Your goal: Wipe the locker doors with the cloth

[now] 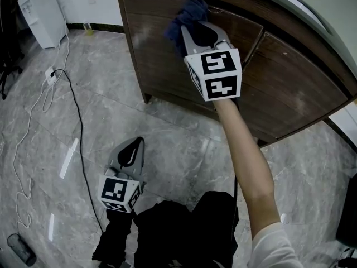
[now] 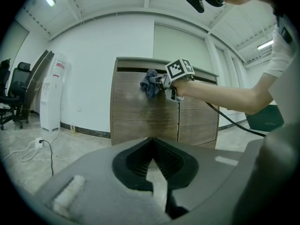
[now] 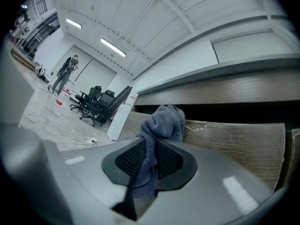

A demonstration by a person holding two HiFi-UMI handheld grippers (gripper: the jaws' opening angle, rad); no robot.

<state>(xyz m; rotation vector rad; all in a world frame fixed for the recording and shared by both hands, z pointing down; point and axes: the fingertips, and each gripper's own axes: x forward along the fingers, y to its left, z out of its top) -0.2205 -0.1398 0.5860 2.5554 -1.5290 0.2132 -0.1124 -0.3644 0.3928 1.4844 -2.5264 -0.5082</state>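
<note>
Cloth [image 3: 161,123] sits clamped in our R gripper [image 3: 157,149], jaws closed on it, its bunched end sticking out past the tips. We hold it up at the top of the locker [image 1: 290,77] door; can't tell if it touches the wood. L gripper [image 2: 152,158] hangs low over the floor [image 1: 167,149], well apart from the locker, jaws tip to tip w/ nothing between.

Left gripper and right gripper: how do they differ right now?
The right gripper is shut on the blue cloth; the left gripper has its jaws together on nothing. The right gripper is up at the top of the wooden locker; the left gripper hangs low over the floor, apart from it. Both are grey and face the locker.
</note>
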